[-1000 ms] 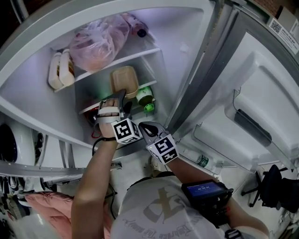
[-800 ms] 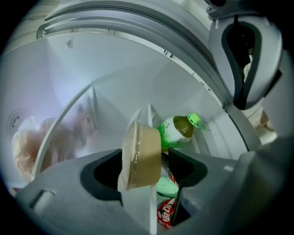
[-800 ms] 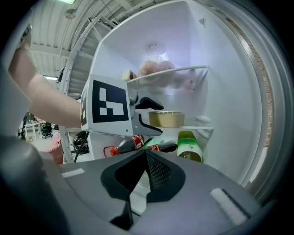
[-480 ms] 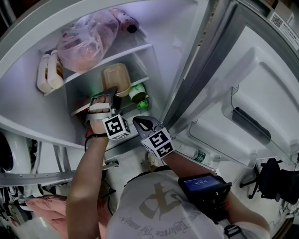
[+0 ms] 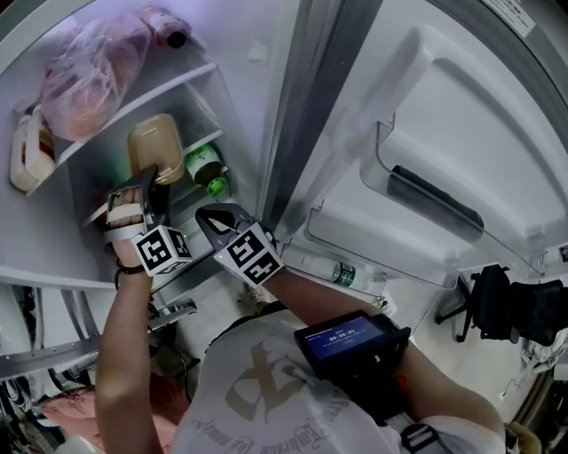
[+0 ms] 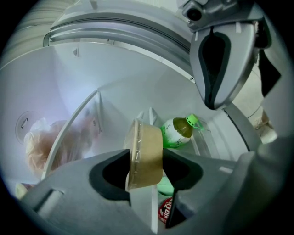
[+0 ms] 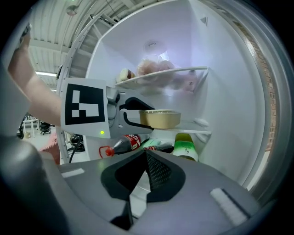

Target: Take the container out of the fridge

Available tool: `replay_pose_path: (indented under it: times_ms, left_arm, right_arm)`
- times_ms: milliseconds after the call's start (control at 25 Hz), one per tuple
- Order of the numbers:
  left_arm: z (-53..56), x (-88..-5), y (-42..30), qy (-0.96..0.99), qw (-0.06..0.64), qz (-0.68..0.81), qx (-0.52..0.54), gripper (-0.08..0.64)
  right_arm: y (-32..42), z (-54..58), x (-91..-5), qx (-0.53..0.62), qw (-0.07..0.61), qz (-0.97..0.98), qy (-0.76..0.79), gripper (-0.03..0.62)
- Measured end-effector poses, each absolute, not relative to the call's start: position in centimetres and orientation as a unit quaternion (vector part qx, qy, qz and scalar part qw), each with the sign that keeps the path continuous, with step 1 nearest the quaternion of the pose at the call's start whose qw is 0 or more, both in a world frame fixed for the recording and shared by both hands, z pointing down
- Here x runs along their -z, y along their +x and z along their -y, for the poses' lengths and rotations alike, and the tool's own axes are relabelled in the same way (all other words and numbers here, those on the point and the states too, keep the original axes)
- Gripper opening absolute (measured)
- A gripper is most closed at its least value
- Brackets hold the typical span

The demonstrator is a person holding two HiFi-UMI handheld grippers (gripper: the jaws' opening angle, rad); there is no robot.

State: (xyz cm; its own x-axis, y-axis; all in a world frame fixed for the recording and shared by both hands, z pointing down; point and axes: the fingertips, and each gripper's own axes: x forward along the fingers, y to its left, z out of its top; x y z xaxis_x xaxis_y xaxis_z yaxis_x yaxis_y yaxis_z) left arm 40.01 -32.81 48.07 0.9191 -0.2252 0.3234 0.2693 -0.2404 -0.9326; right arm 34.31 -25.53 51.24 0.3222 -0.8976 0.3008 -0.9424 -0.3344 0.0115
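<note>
While its jaws are closing, the left hand-held gripper (image 6: pixel 146 159) has the container (image 6: pixel 148 137) between them, with a pad touching each side wall. This is the one lidded brown paper container in the fridge. It sits on the middle shelf (image 7: pixel 198 130) and fills the gap, rising past the jaw tips toward 12 o'clock in the left gripper view. In the head view the container lies just beyond that gripper's tips, at its 12 o'clock.

The right hand-held gripper (image 7: pixel 146 155) holds nothing, and its jaws are together at the tips. It hangs just outside the fridge, at 3 o'clock of the left one in the head view.

On the level under the container's shelf there are three drinks:
- One green-capped tea bottle (image 6: pixel 178 132), at 2 o'clock of the container in the left gripper view.
- One cola bottle (image 7: pixel 120 145), lying on its side.
- One dark green bottle (image 7: pixel 157 146), just beside the cola bottle.

Farther up, the top shelf carries three things:
- One pink plastic bag (image 5: pixel 84 71).
- One dark-capped bottle (image 5: pixel 169 25), at the bag's 1 o'clock.
- One pale pack (image 5: pixel 27 151), at the bag's 8 o'clock.

The open fridge door (image 5: pixel 461 133) fills the 3 o'clock side of the head view. One water bottle (image 5: pixel 342 273) lies in its lowest rack.
</note>
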Motion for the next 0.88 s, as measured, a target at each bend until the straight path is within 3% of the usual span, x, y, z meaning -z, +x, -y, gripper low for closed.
replay_pose_path:
  times_ms: [880]
  left_arm:
    - [29.5, -47.4, 31.2, -0.775, 0.605, 0.004, 0.184, 0.222]
  right_arm:
    - [29.7, 22.4, -48.7, -0.111, 0.087, 0.548, 0.824, 0.008]
